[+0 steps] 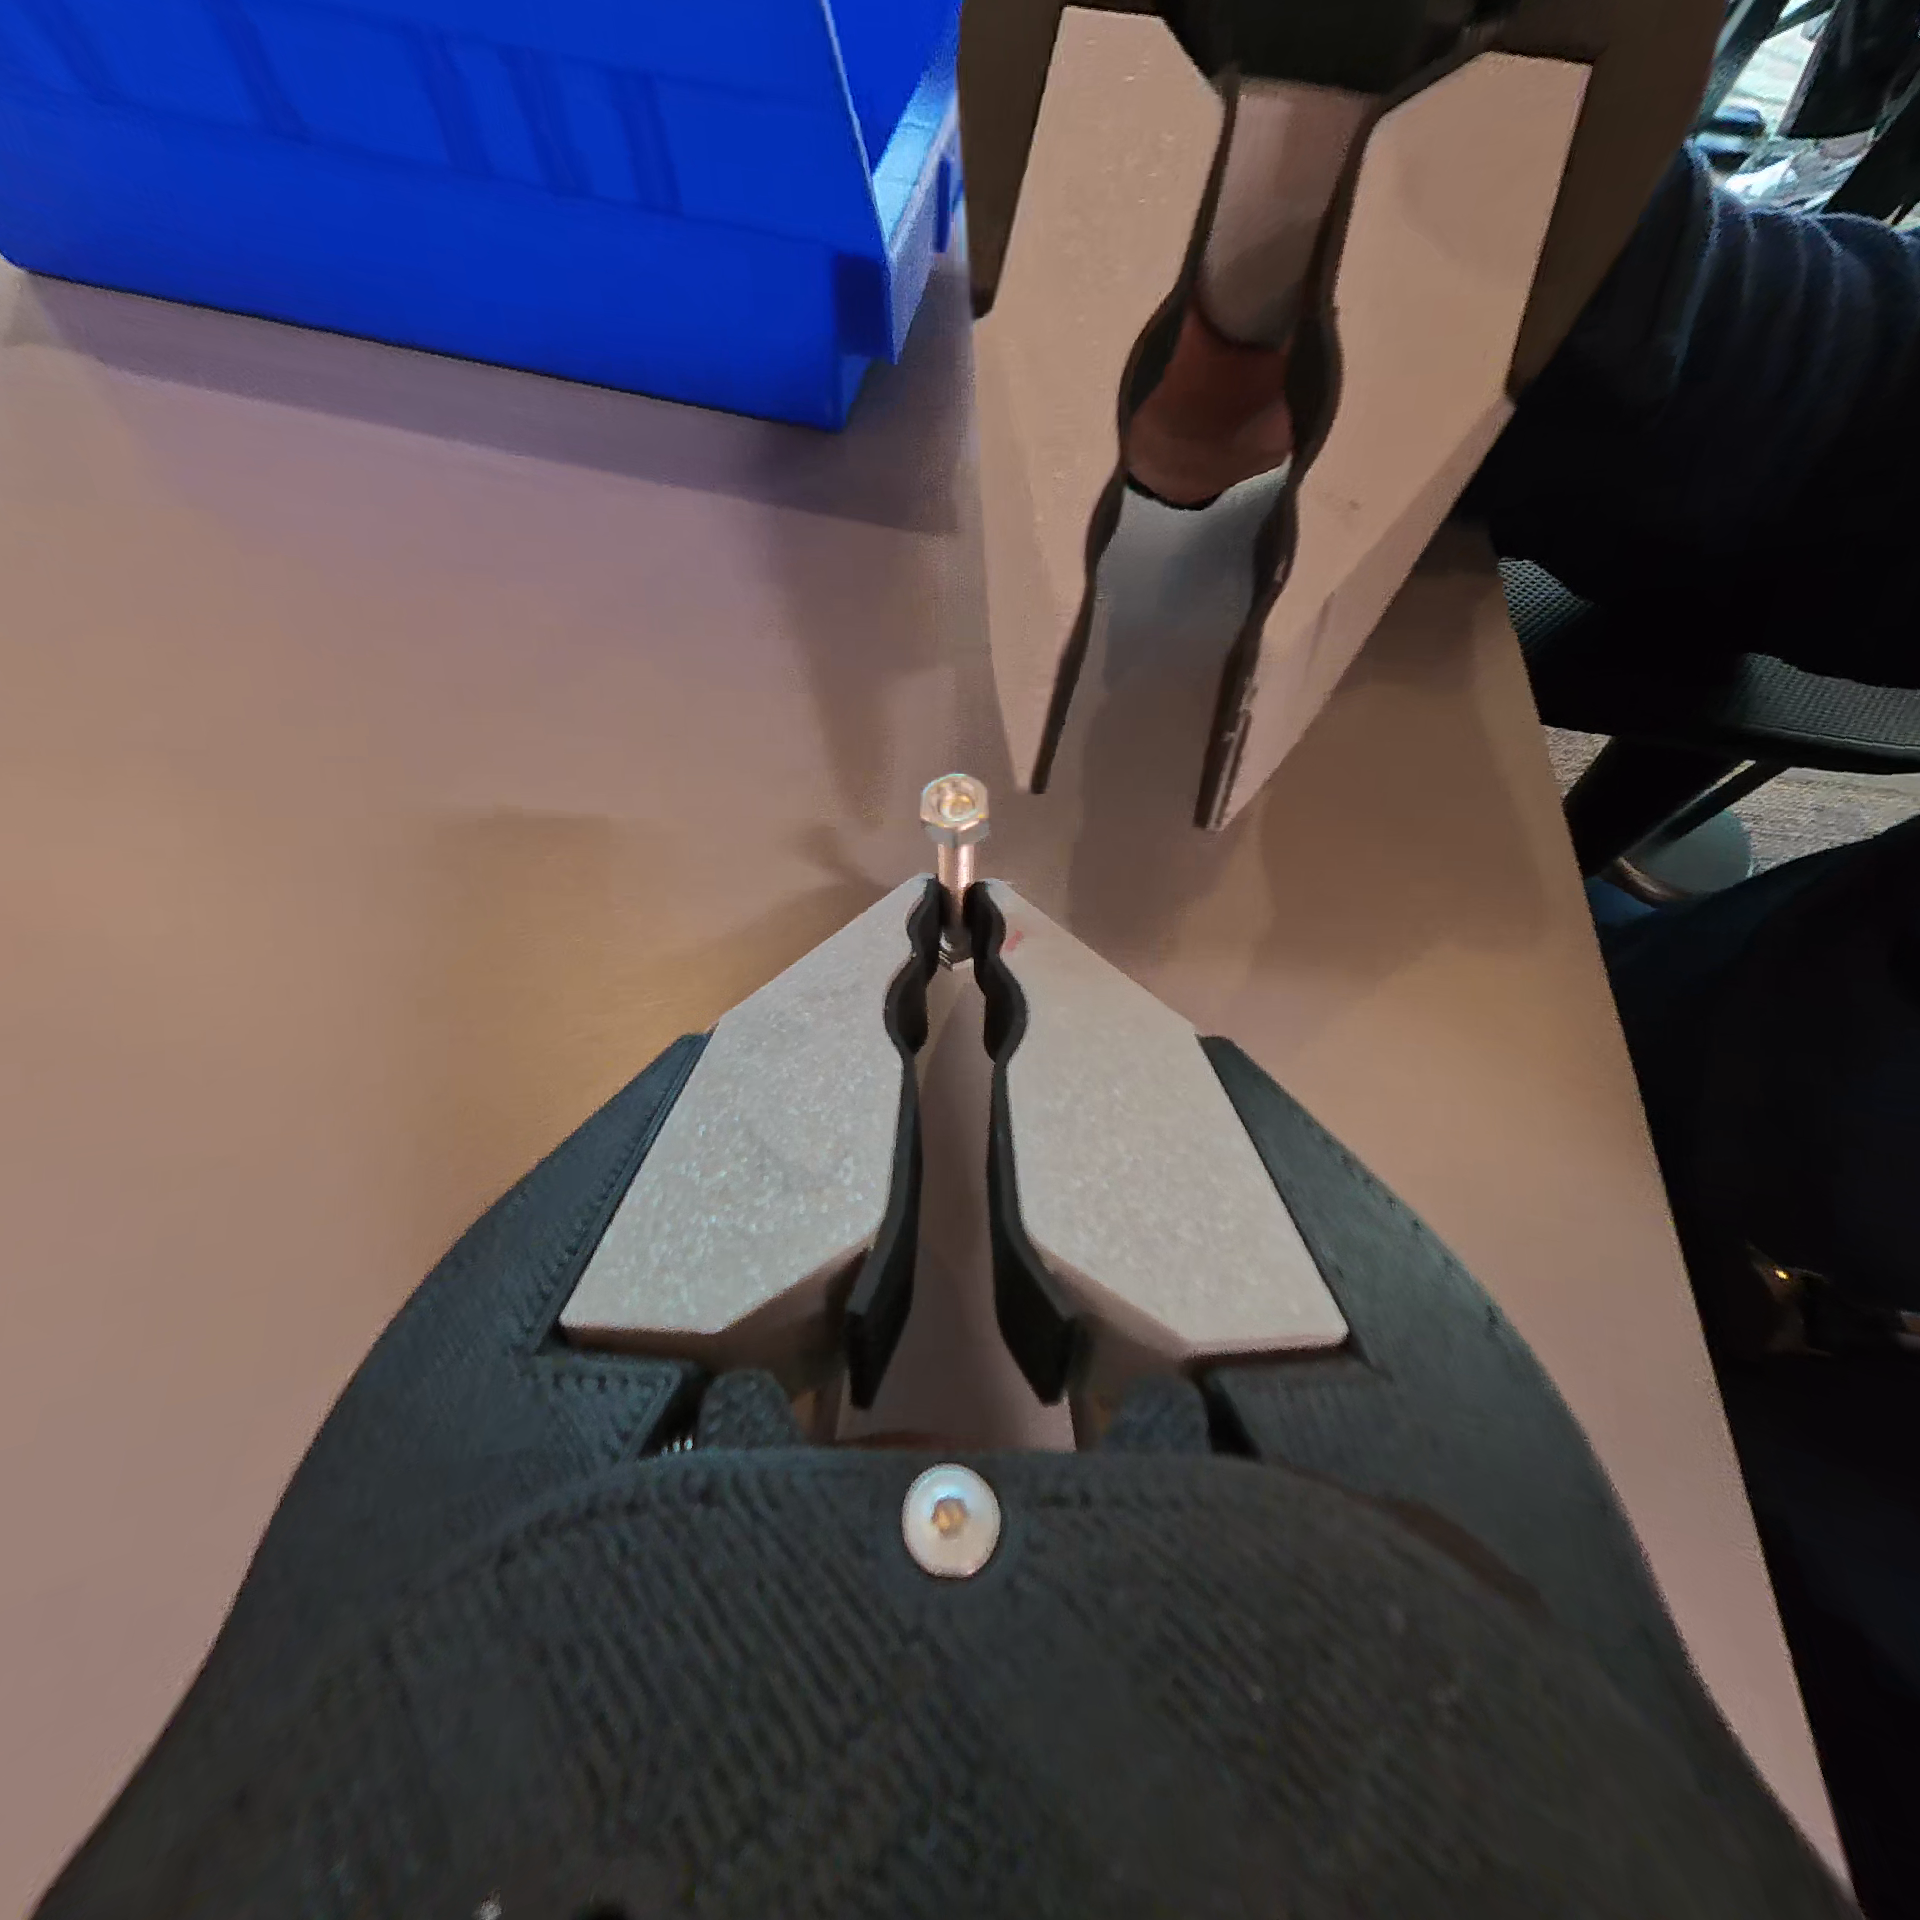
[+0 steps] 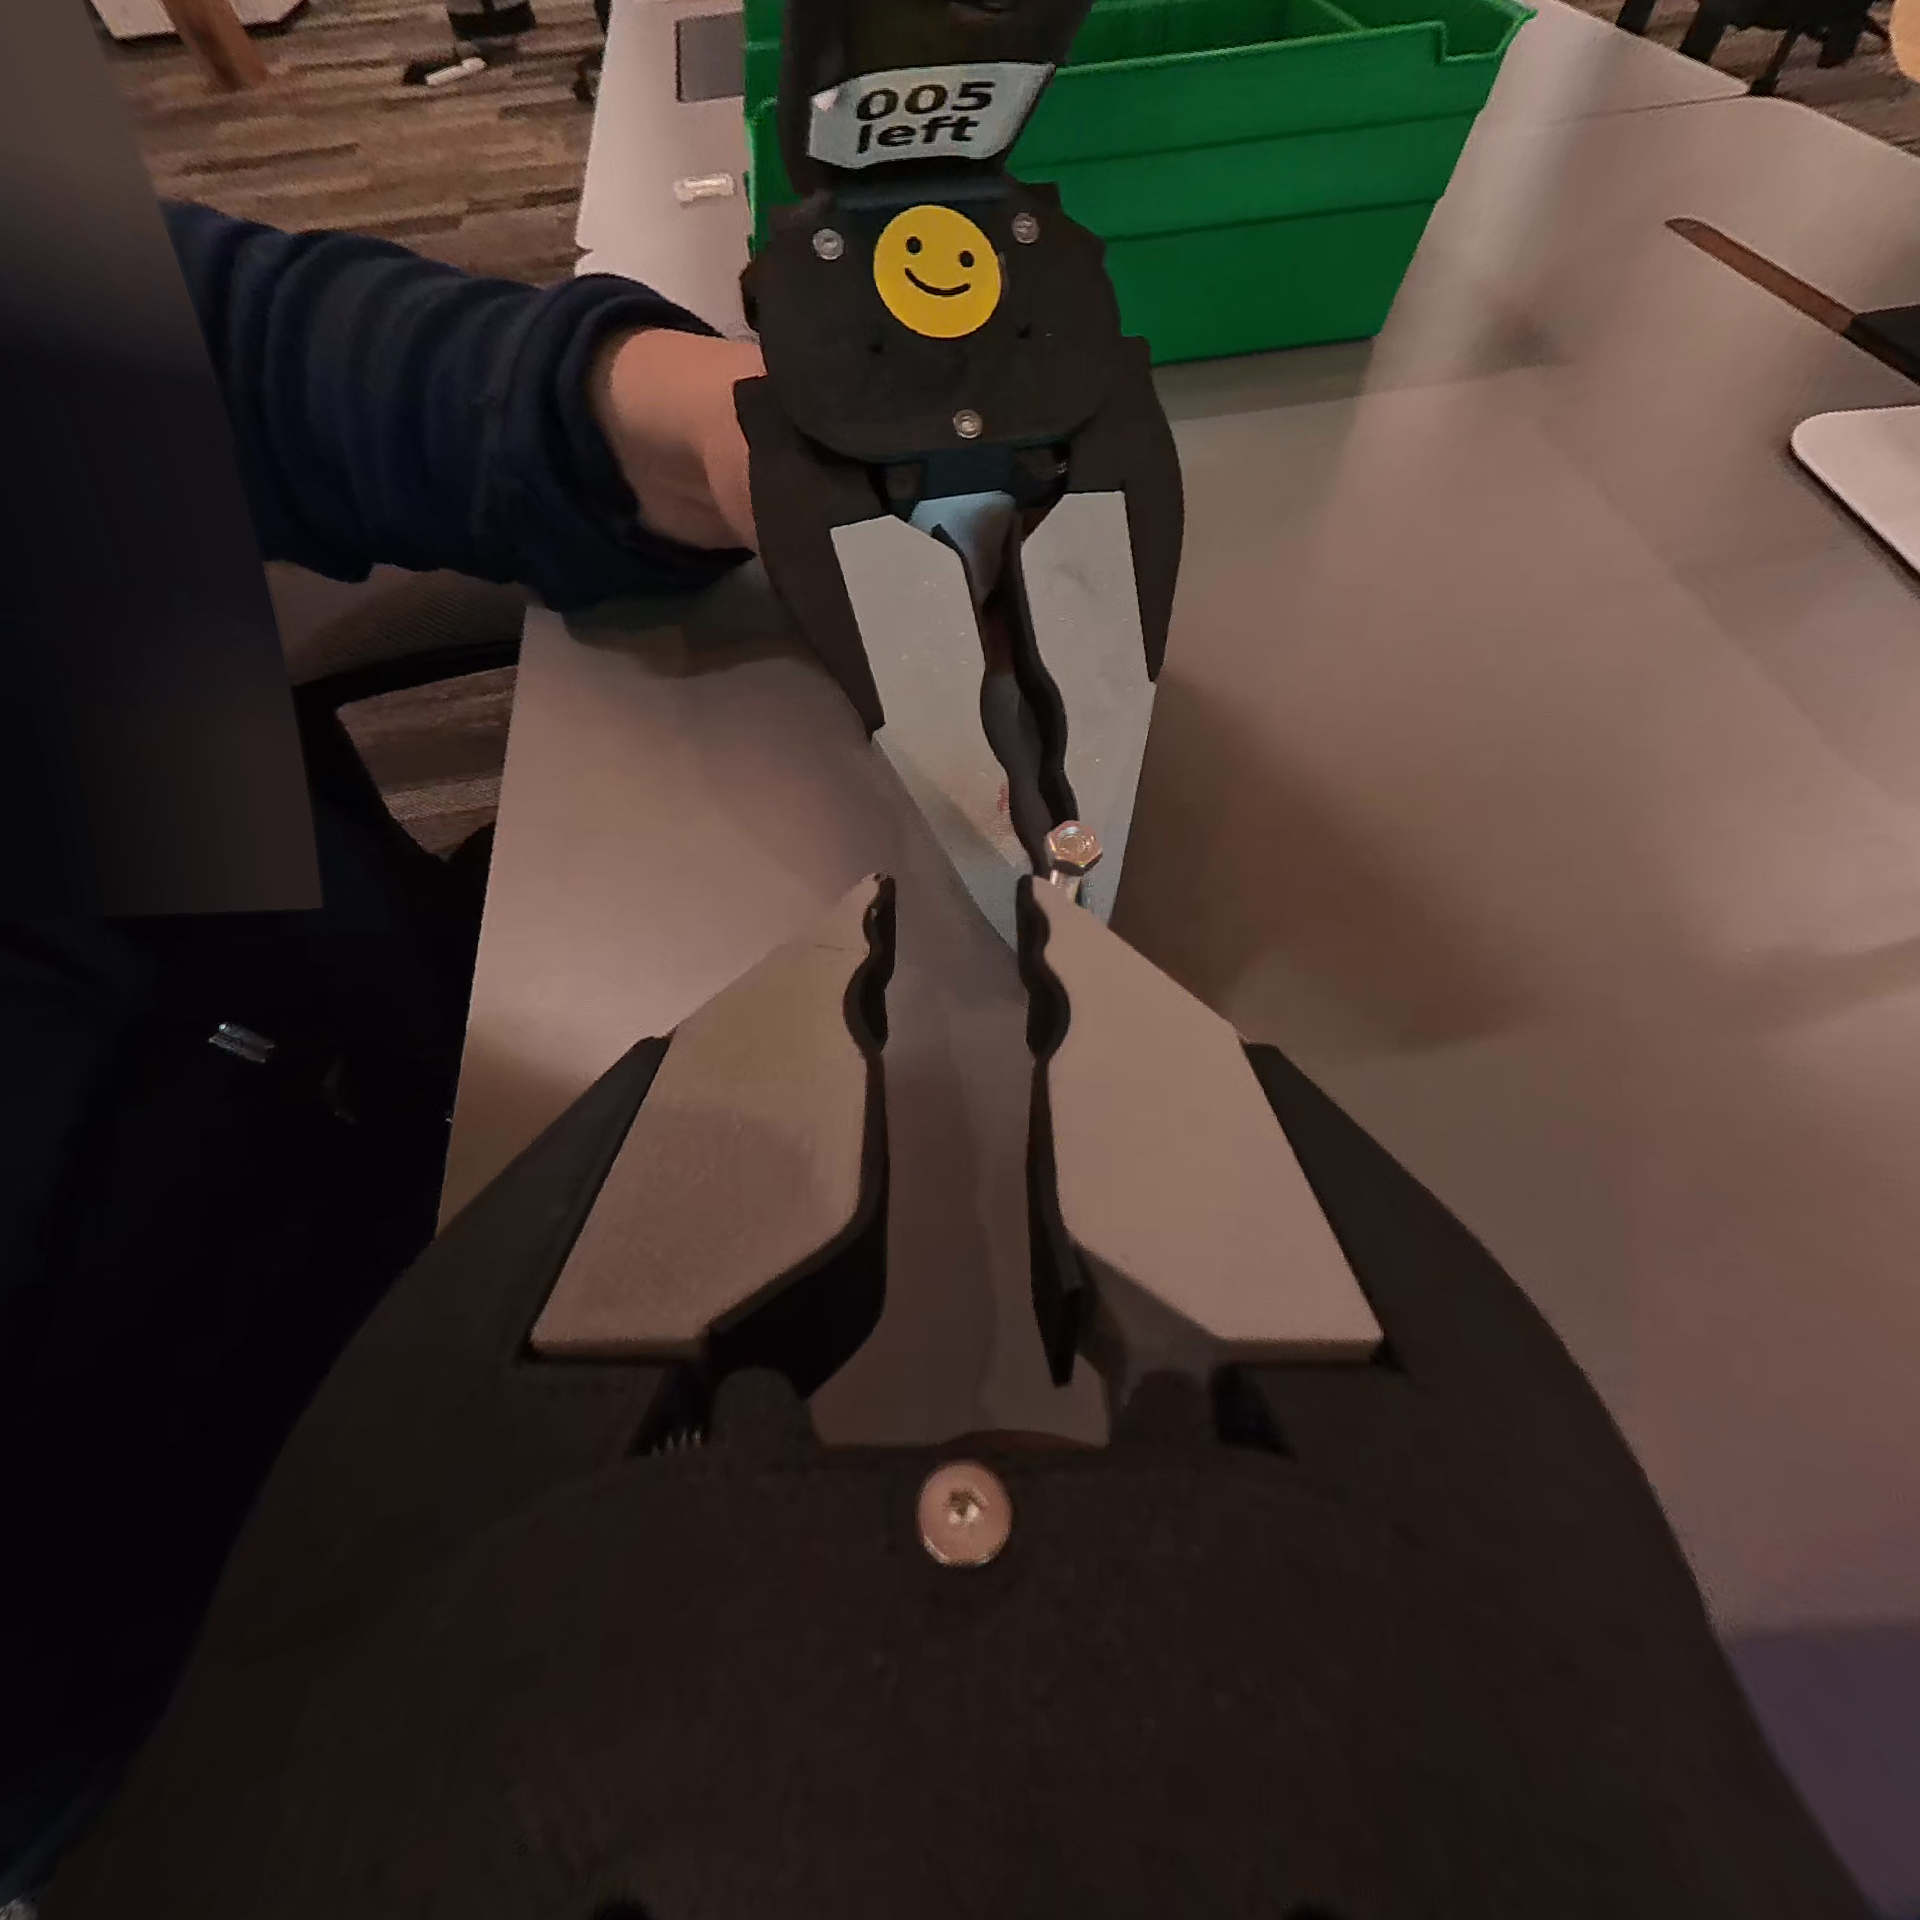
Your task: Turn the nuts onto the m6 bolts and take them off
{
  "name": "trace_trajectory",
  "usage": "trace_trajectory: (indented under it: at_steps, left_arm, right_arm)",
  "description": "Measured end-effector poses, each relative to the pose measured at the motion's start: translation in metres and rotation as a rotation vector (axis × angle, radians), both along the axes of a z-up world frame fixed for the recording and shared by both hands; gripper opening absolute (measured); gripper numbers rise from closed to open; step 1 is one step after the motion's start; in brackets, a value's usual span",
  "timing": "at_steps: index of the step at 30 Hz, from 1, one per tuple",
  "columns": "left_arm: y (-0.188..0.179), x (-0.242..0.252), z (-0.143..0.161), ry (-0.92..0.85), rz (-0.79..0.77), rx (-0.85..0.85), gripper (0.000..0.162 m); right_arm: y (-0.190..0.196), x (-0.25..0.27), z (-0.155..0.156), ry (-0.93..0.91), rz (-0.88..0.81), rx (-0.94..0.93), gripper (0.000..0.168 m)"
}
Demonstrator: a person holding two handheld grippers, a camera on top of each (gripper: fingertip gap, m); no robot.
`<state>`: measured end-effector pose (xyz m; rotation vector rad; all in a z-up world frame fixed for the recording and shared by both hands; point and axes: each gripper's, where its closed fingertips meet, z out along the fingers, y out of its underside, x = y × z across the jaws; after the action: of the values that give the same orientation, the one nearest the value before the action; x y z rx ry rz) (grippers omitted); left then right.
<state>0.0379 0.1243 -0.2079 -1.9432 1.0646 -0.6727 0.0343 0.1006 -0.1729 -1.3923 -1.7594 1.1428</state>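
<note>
My left gripper (image 1: 951, 902) is shut on a silver bolt (image 1: 951, 864) that sticks out past its fingertips above the table. A hex nut (image 1: 954, 810) sits on the bolt's free end. My right gripper (image 1: 1122, 802) comes in from the upper right, open and empty, its fingertips just right of the nut and apart from it. In the right wrist view my right gripper (image 2: 956, 888) is open. The nut (image 2: 1075, 844) shows just beyond its right fingertip (image 2: 1034, 904). The left gripper (image 2: 1049, 821) faces it, held by a hand.
A blue bin (image 1: 468, 208) stands at the back left of the beige table (image 1: 364, 727). A green bin (image 2: 1247, 156) stands behind the left gripper. The table edge (image 1: 1621, 935) runs on the right, with a black chair (image 1: 1714, 717) beyond. A white object (image 2: 1860, 468) lies at the far right. My two grippers' fingertips are within a few centimetres of each other.
</note>
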Motion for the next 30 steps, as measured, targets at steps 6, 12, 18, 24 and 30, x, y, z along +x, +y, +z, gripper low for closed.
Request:
trace_trajectory:
  at_steps: [6, 12, 18, 24, 30]
  left_arm:
    - [-0.003, 0.003, -0.001, 0.011, -0.026, 0.008, 0.004]
    - [-0.001, 0.002, 0.000, 0.004, -0.012, 0.009, 0.004]
    - [0.004, -0.003, 0.002, -0.018, 0.016, -0.004, 0.004]
    - [-0.001, 0.003, 0.001, -0.001, -0.016, 0.011, 0.004]
    - [0.013, -0.014, 0.002, -0.042, 0.076, -0.029, 0.004]
  right_arm:
    - [0.016, -0.005, 0.004, 0.025, -0.089, -0.016, 0.028]
    - [0.004, -0.005, -0.002, -0.002, -0.033, 0.010, 0.031]
    - [0.010, -0.003, 0.007, 0.040, -0.052, -0.042, 0.032]
    - [0.001, -0.012, -0.003, -0.003, -0.025, -0.053, 0.039]
    - [0.000, -0.003, 0.013, 0.071, -0.005, -0.083, 0.026]
